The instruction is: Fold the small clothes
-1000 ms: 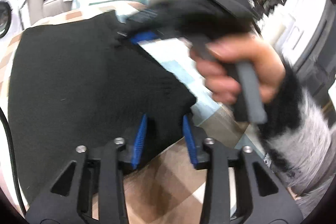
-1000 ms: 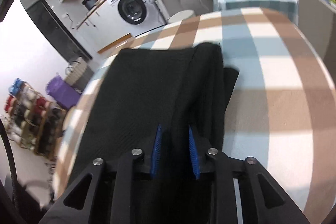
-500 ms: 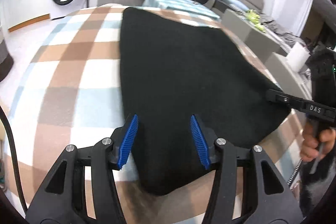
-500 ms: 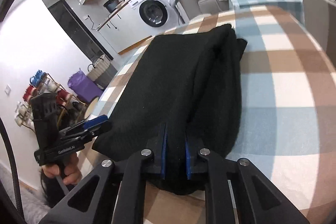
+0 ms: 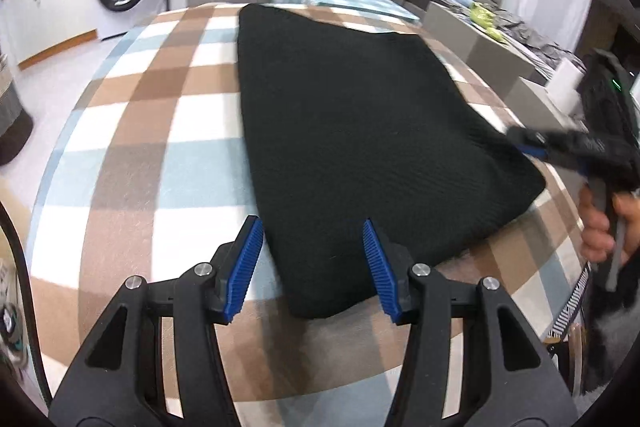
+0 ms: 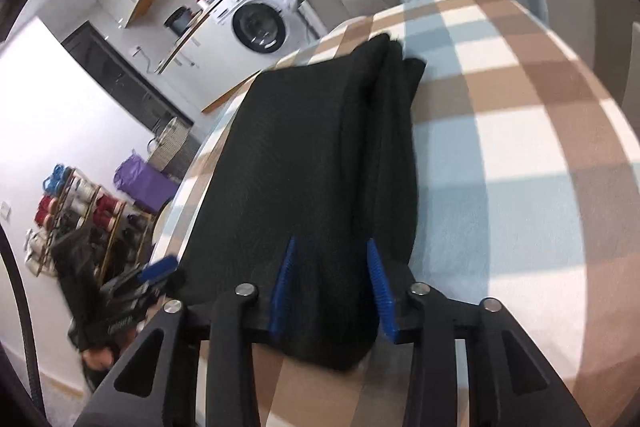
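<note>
the folded black garment [image 5: 360,131] lies flat on the checked tablecloth [image 5: 152,131], its near corners between the wide-spread fingers of the left gripper [image 5: 314,267] and right gripper [image 6: 330,287].

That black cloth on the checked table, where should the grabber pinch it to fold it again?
Probably pinch the black cloth at its near corner, coming in low from the table's front edge. That corner lies flat and loose between the open left gripper fingers.

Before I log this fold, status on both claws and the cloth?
Both claws, left and right, open. Black cloth folded flat on checkered table. Nothing in the way.
</note>
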The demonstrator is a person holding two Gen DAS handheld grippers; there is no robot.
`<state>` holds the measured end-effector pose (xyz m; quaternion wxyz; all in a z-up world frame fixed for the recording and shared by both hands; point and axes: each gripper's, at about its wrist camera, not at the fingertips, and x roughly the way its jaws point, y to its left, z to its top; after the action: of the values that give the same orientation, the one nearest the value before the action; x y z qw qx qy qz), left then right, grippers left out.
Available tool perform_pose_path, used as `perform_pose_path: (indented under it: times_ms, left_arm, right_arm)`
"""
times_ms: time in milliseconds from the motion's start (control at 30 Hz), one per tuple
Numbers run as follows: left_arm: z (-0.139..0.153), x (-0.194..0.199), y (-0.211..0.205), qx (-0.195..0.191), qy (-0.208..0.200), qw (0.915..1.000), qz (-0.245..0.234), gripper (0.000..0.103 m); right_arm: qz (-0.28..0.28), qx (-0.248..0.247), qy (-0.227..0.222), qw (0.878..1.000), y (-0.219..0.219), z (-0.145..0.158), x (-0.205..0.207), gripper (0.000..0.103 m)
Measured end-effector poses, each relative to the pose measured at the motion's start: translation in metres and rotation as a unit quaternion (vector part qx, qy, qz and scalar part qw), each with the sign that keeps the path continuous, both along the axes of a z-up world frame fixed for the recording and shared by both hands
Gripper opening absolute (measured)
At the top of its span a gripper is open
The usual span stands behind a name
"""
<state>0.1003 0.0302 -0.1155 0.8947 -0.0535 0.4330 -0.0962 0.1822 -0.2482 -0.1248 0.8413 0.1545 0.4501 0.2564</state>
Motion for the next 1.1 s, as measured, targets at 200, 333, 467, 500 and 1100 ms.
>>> perform_pose_path:
  times_ms: [200, 333, 467, 500, 1100]
  left_arm:
    - [-0.004, 0.005, -0.021, 0.018, 0.003, 0.9992, -0.035, 0.049]
    - [-0.006, 0.000, -0.022, 0.015, 0.006, 0.9993, -0.035, 0.049]
    - [-0.004, -0.006, -0.017, 0.012, 0.006, 0.9995, -0.030, 0.049]
    - [-0.002, -0.007, -0.016, 0.008, 0.006, 0.9995, -0.030, 0.049]
    - [0.000, -0.019, -0.029, -0.008, 0.000, 0.9981, -0.061, 0.049]
  right_arm:
    - [-0.034, 0.034, 0.000, 0.999, 0.007, -0.004, 0.041, 0.032]
    - [-0.027, -0.001, -0.009, 1.000, 0.023, -0.006, 0.064, 0.008]
    - [-0.066, -0.044, -0.017, 0.997, 0.014, 0.004, 0.057, 0.007]
    - [-0.063, -0.043, -0.013, 0.997, 0.012, 0.006, 0.054, 0.008]
    - [-0.010, -0.106, -0.085, 0.991, 0.010, -0.001, -0.066, 0.014]
